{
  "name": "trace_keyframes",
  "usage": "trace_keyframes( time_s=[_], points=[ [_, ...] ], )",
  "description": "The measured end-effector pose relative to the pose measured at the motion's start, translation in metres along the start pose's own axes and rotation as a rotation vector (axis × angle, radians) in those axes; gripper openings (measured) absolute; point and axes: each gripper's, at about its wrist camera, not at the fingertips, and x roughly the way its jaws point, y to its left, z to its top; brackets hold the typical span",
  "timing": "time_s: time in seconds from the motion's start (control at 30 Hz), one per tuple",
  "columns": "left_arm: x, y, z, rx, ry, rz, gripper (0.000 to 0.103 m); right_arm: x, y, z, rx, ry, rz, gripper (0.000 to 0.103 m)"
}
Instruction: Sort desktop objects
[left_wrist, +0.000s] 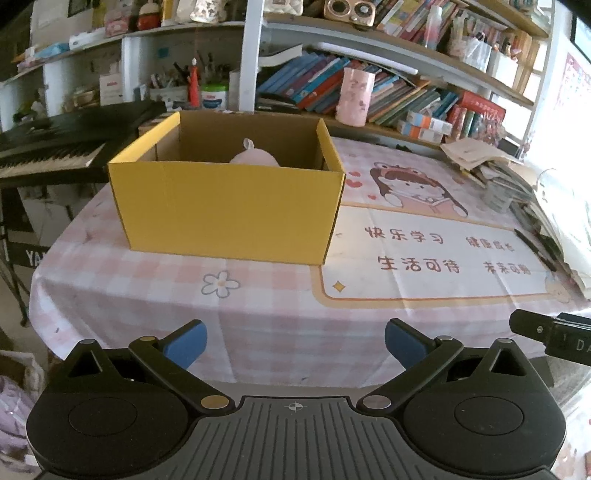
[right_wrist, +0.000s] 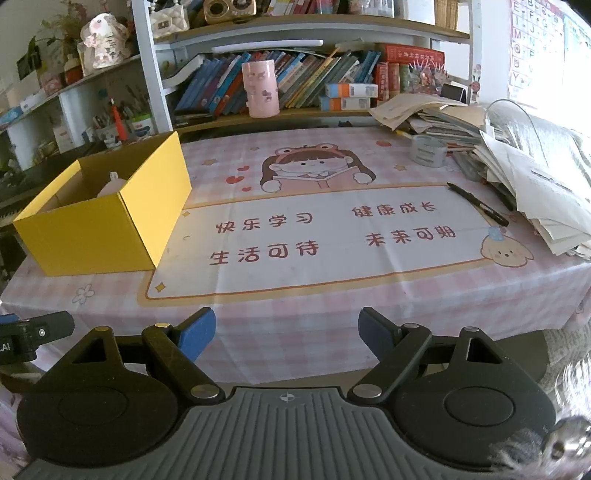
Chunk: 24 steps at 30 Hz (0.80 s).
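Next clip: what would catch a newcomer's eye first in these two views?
The bright yellow box on the left of the table, open on top, with something pale pink showing inside. Then the pink checked tablecloth with its cartoon girl and red characters, a black pen lying on its right part beside a heap of papers. Both claws, left and right, are open and hold nothing.

tablecloth (right_wrist: 332, 273): 快乐学习, 健康成长, 生活可待, 未来可期 in red
keyboard (left_wrist: 55, 155): white "YA", rest cut off
wall chart (right_wrist: 532, 40): alphabet letters E, F, G, I, J, M, N
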Motion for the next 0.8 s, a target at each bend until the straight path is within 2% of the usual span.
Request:
trace_keyframes(
  time_s=[0.27, 0.8],
  points=[
    [-0.002, -0.006, 0.0, 0.025, 0.004, 0.035, 0.103, -0.001, 0.002, 0.001, -0.001, -0.001, 0.007, 0.083],
    [-0.006, -0.012, -0.002, 0.054, -0.005, 0.04, 0.103, -0.002, 0.004, -0.003, -0.008, 0.002, 0.02, 0.083]
  ],
)
